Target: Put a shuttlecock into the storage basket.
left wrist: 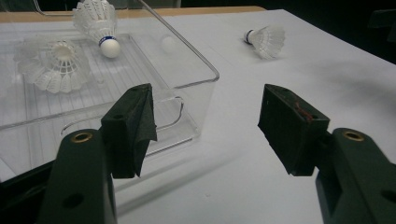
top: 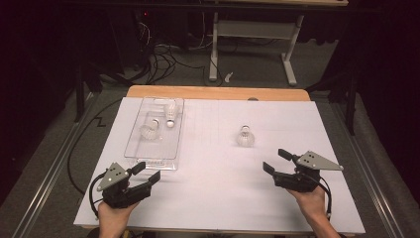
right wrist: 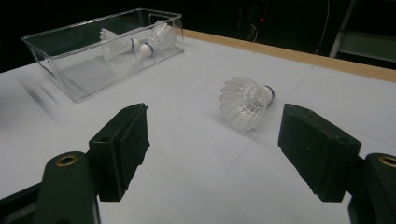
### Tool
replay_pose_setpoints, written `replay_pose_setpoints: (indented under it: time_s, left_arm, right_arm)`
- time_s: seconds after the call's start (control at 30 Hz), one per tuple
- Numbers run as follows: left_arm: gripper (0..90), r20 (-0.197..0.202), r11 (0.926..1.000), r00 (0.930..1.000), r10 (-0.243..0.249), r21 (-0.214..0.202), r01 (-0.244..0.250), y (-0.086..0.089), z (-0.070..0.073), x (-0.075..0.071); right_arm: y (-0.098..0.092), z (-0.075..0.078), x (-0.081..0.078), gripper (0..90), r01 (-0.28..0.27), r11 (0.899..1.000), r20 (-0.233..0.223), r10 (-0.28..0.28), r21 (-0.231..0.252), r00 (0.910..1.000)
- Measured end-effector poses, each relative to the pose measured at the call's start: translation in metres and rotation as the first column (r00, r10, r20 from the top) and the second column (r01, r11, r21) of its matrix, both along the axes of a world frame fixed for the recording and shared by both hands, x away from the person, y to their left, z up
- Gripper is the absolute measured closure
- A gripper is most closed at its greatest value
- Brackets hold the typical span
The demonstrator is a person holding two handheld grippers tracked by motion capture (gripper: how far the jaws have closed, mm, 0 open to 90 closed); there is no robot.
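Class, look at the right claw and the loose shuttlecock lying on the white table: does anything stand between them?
Nothing visible does. The right claw is open and faces the loose shuttlecock across a bare stretch of white table. The clear bin, with two shuttlecocks inside, sits off toward the left claw, away from that path.

- The white table sheet (top: 218, 163) is brightly and evenly lit from above, while the room around it falls into near black.
- Shadows on the sheet are soft and faint.
- Glare streaks the clear tray (left wrist: 196, 65), washing out its ribbed floor.
- In the right gripper view a smeared blur marks the sheet's left edge.
- The near jaws look soft and slightly out of focus in both gripper views.
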State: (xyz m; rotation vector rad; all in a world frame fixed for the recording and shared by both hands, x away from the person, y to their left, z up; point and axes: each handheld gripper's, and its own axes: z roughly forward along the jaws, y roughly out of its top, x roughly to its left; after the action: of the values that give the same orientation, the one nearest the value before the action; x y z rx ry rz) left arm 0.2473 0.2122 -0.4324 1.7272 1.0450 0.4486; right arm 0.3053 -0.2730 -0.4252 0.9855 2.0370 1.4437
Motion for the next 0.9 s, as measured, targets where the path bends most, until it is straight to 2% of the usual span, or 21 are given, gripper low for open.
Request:
replay_pose_setpoints:
  time_s: [0.37, 0.9]
  left_arm:
    - [35.5, -0.003, 0.9999, 1.0, 0.007, -0.008, -0.007, 0.003, -0.008, -0.001]
    - [33.9, -0.001, 0.9999, 1.0, 0.002, 0.011, -0.002, 0.004, -0.015, -0.002]
  right_arm:
    - [0.01, 0.0, 0.015, 23.3, -0.018, 1.0, -0.036, 0.019, 0.014, 0.9992]
    - [0.022, 0.003, 0.036, 23.4, 0.009, 1.0, -0.049, -0.009, -0.004, 0.9987]
